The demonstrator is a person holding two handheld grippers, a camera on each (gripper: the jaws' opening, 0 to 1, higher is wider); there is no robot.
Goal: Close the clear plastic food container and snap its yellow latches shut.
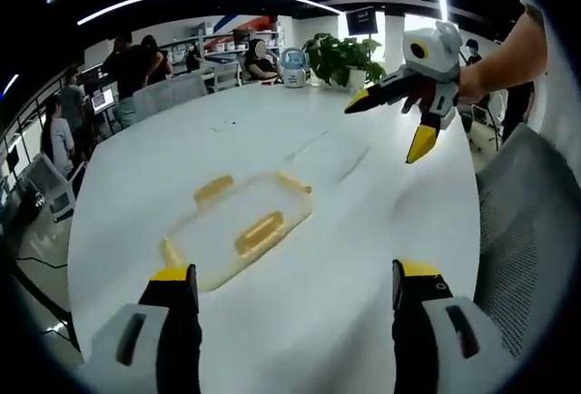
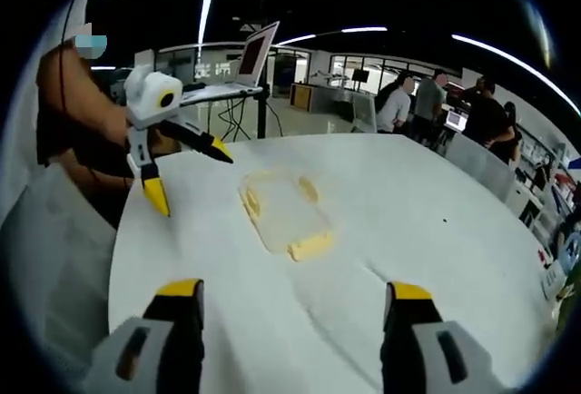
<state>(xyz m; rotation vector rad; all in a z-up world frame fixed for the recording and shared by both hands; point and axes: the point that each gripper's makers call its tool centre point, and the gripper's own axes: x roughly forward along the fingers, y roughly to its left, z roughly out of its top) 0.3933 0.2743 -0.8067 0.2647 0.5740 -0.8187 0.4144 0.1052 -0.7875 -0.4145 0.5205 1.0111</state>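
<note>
A clear plastic food container (image 1: 238, 231) with yellow latches lies flat on the round white table (image 1: 345, 185), just ahead of my left gripper (image 1: 295, 278), whose jaws stand wide open and empty. My right gripper (image 1: 396, 126) hovers open above the table's far right, held by a person's hand. In the right gripper view the container (image 2: 286, 208) lies mid-table with a yellow latch (image 2: 310, 247) on its near end. The right gripper (image 2: 295, 294) is open above bare table, and the left gripper (image 2: 186, 172) hangs open at the left, apart from the container.
A grey mesh chair (image 1: 531, 231) stands at the table's right edge. A potted plant (image 1: 343, 58) and a small appliance (image 1: 292, 67) sit at the far rim. Several people work at desks behind. A laptop on a stand (image 2: 247, 63) is beyond the table.
</note>
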